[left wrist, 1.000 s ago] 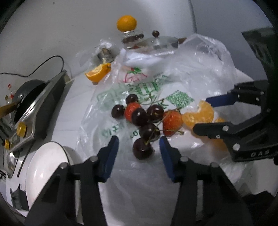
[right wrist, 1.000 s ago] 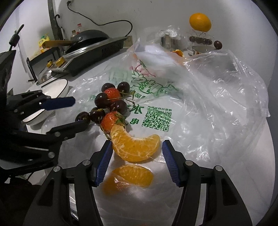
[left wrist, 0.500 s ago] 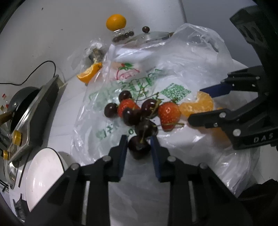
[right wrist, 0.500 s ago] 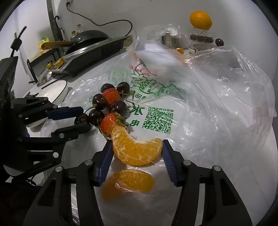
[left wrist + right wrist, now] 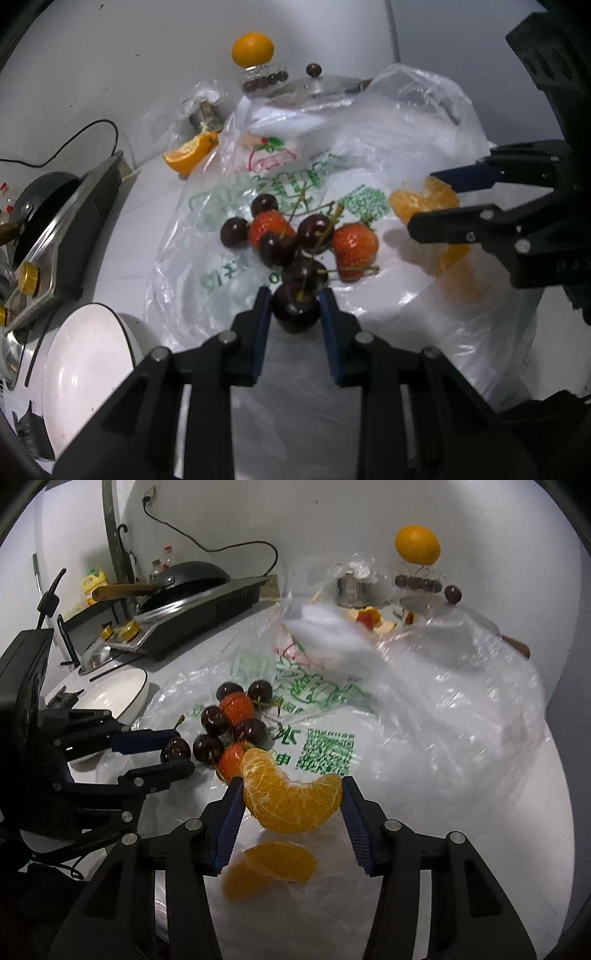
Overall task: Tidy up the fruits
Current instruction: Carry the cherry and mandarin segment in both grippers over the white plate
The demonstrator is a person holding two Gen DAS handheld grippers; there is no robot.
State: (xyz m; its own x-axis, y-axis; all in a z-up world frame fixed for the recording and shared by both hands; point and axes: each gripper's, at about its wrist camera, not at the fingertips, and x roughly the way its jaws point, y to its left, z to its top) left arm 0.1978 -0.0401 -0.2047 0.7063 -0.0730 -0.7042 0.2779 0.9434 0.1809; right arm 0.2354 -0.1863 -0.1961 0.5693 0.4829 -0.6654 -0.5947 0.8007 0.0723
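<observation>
The left gripper (image 5: pixel 295 310) is pinching a dark cherry (image 5: pixel 296 312) narrowly between its blue pads, at the near edge of the fruit pile on the plastic bag (image 5: pixel 388 155), while the right gripper (image 5: pixel 291 805) is clamping a peeled orange segment (image 5: pixel 291 799) at a wider span, above a second segment (image 5: pixel 271 866) lying on the bag. The cherry's stem is pointing up into the tangled cherries (image 5: pixel 291 240) and strawberries (image 5: pixel 354 245), so lifting may be dragging neighbours along. The soft segment risks being crushed or slipping; a white bowl (image 5: pixel 85 373) is sitting nearby, left.
</observation>
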